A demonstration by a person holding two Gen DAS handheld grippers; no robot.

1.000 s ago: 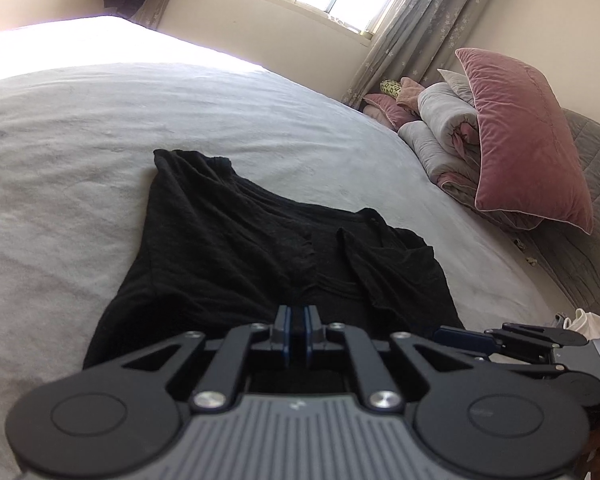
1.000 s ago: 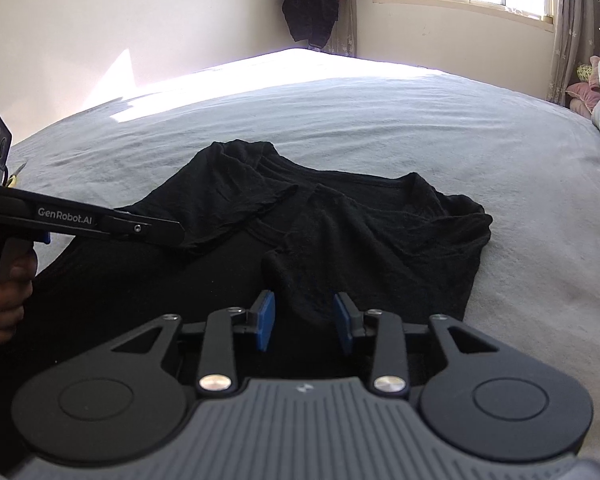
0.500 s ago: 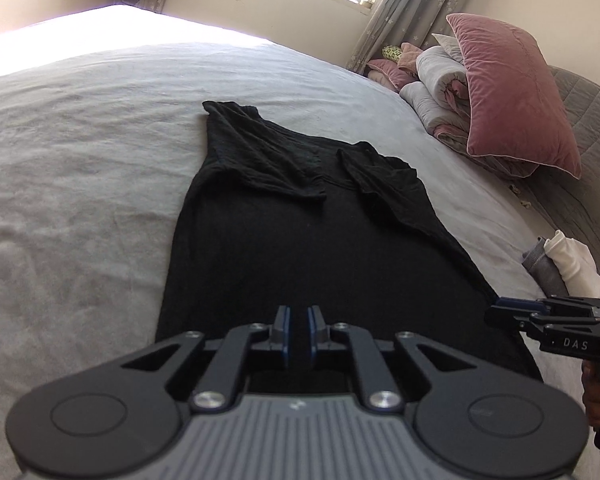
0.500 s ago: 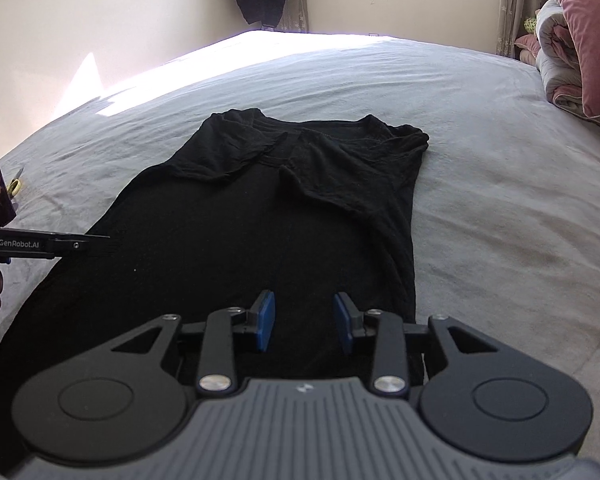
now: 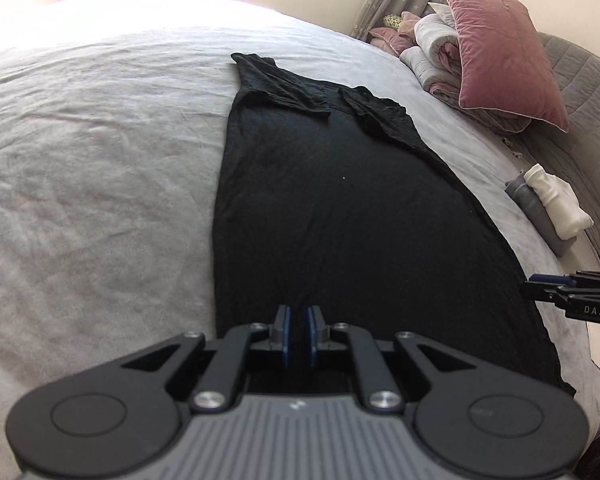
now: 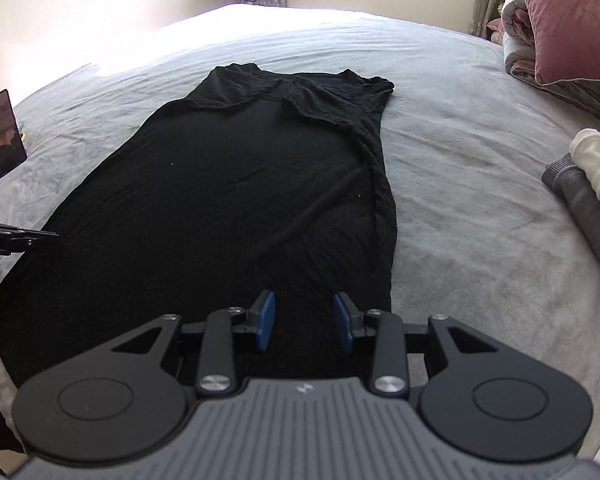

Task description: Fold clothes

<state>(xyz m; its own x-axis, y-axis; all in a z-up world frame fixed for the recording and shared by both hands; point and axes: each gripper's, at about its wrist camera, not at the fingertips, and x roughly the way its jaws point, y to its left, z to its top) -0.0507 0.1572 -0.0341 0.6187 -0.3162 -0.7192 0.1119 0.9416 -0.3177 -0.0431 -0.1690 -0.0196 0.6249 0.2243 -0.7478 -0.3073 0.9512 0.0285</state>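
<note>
Your bed (image 5: 100, 160), grey sheet, creased, carries: one black dress (image 5: 332, 208), laid flat lengthwise, sleeves folded in at its far end. To its right, near the edge, you have a folded grey cloth (image 6: 580, 200) with a white one (image 6: 598, 164) resting on it. Pink pillow (image 5: 500, 52) and rolled bedding (image 5: 432, 44) are stacked at the far right; a dark card (image 6: 3, 132) stands at the left edge.

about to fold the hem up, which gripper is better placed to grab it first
Right, probably. The right gripper is open over the dress hem near its edge. The left gripper is nearly shut and must open first.
</note>
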